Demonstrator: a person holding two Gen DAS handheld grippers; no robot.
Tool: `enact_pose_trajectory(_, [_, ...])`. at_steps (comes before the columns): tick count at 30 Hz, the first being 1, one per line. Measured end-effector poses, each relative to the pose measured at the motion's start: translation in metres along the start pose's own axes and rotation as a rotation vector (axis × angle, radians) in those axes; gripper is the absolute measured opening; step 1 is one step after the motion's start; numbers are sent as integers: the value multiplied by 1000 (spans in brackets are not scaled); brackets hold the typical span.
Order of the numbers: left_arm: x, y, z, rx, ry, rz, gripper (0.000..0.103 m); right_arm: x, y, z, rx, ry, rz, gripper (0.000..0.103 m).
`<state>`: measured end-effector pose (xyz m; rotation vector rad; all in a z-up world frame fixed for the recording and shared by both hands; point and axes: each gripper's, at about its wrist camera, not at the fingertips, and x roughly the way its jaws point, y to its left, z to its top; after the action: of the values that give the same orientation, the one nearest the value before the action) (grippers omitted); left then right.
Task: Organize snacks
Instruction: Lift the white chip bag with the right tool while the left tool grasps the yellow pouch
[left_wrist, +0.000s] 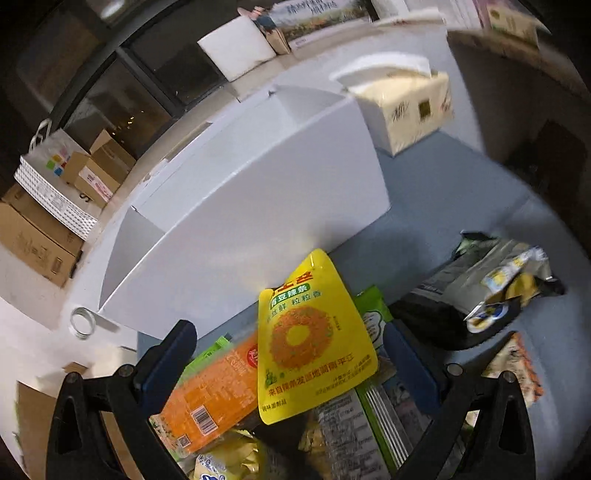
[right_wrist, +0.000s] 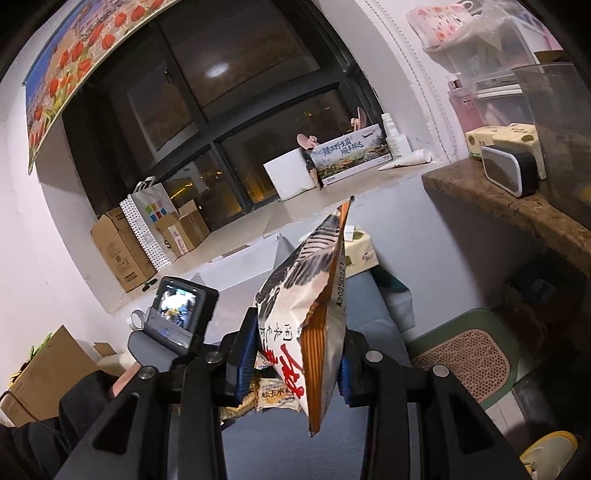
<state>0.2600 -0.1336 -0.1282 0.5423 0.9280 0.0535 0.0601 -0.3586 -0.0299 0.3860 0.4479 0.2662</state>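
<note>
My left gripper (left_wrist: 288, 350) hangs open over a pile of snack packs on the blue surface (left_wrist: 461, 192). A yellow pouch (left_wrist: 314, 332) stands between its wide-apart fingers, touching neither. An orange pack (left_wrist: 214, 391) lies by the left finger (left_wrist: 173, 354), and green packs (left_wrist: 373, 317) lie under the pouch. My right gripper (right_wrist: 299, 343) is shut on a white and orange snack bag (right_wrist: 310, 295), held up in the air with its corner pointing upward. An open white box (left_wrist: 258, 184) stands just behind the pile.
A tissue box (left_wrist: 406, 114) sits beyond the white box. Silver and yellow bags (left_wrist: 491, 291) lie right of the pile. A windowsill holds cardboard boxes (right_wrist: 122, 254) and a paper bag (right_wrist: 147, 221). A wooden shelf (right_wrist: 498, 206) and a green stool (right_wrist: 469, 354) stand at right.
</note>
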Motion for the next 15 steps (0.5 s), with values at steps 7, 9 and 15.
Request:
enact_pose_trajectory(7, [26,11,-1,-45,74,-46,48,5,-1,-7,0,31,3,39])
enact_pose_trajectory(9, [33,16,-3,-48,101,-39,29,7,-1,-8,1,34,7,39])
enact_pose_trajectory(15, [13,37,-9,-87,24,-82,15,9,3,-8,-12,37,4,39])
